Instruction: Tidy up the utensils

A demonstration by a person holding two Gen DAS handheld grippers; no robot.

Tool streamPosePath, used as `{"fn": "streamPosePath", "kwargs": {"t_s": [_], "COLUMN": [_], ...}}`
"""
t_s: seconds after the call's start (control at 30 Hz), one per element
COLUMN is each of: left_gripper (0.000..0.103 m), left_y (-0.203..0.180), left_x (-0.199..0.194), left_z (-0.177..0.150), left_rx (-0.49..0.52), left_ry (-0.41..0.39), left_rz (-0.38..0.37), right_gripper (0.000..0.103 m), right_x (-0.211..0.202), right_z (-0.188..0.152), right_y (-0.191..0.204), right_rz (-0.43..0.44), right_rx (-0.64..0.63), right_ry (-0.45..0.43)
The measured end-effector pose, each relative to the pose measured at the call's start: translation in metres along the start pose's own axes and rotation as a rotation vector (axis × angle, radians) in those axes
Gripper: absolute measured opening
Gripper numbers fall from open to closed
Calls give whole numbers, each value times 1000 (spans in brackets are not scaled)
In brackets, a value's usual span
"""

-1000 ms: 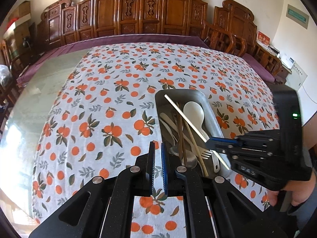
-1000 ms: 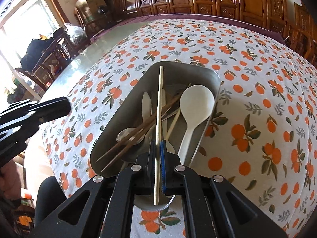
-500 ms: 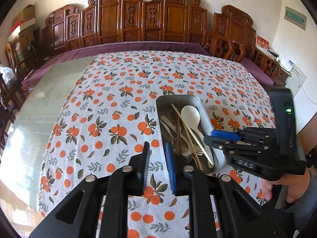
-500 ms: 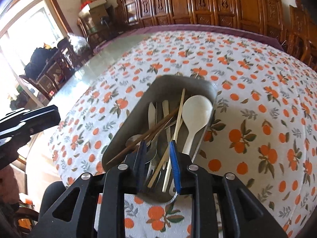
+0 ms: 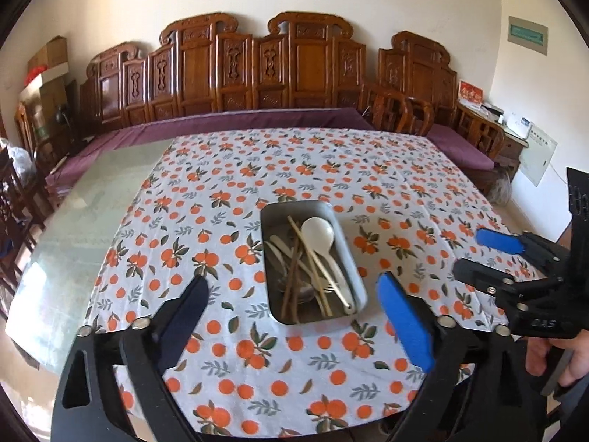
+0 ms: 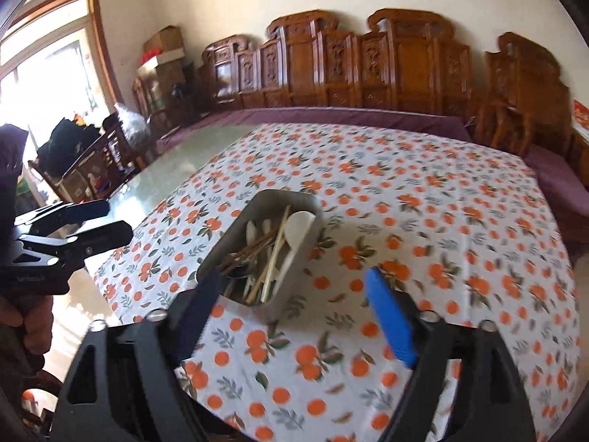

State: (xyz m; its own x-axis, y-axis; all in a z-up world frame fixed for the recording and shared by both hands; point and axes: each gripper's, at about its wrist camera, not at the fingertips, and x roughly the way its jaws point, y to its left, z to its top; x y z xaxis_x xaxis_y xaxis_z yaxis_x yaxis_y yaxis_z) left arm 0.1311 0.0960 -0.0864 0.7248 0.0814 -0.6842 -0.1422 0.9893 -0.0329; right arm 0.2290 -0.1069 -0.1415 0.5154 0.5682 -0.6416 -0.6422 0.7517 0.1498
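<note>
My left gripper (image 5: 291, 294) hangs above the near edge of the worktop (image 5: 73, 228) with its jaws spread wide and nothing between them; from its camera the metal tray (image 5: 353, 269) sits straight ahead, framed in the gap. My right gripper (image 6: 294, 294) is likewise spread wide and empty, held off to the right of the tray and clear of it; in the left camera it shows at the right edge with my hand (image 5: 559, 353) on its handle. The tray rests on the orange-print tablecloth (image 5: 221, 184) near the cloth's front edge, its long side running away from me. All the utensils I can see lie inside it: a white spoon (image 5: 318, 232) with its bowl at the far end, a pale chopstick (image 5: 309, 254) lying diagonally beside it, darker brown chopsticks (image 5: 291, 280) crossing toward the near left corner, and a fork (image 5: 329, 289) whose tines show near the front. Other pale and metal pieces lie beneath, too jumbled to name. Carved wooden chairs (image 5: 257, 70) line the far side, and bare glass shows on the worktop left of the cloth.
</note>
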Motion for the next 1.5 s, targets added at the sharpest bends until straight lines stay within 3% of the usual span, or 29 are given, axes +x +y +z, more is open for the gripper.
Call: {"fn": "streamPosePath", "kwargs": {"t_s": [0.1, 0.43, 0.8, 1.5], "left_gripper": [95, 95, 95, 95], "left_y": [-14, -53, -77, -83], "left_x": [-13, -71, -137, -162], "left_z": [-3, -1, 7, 2], "left_rx": [13, 32, 61, 62], "left_ry": [-25, -135, -246, -308], "left_rz": [-11, -44, -69, -81], "right_gripper": [100, 100, 100, 100], "right_x": [-29, -116, -199, -216], "right_z": [-9, -20, -9, -9], "right_y": [-10, -20, 2, 18], "right_rz": [-51, -121, -87, -65], "right_rx": [28, 52, 7, -20], "right_ry": [-43, -181, -336, -350]}}
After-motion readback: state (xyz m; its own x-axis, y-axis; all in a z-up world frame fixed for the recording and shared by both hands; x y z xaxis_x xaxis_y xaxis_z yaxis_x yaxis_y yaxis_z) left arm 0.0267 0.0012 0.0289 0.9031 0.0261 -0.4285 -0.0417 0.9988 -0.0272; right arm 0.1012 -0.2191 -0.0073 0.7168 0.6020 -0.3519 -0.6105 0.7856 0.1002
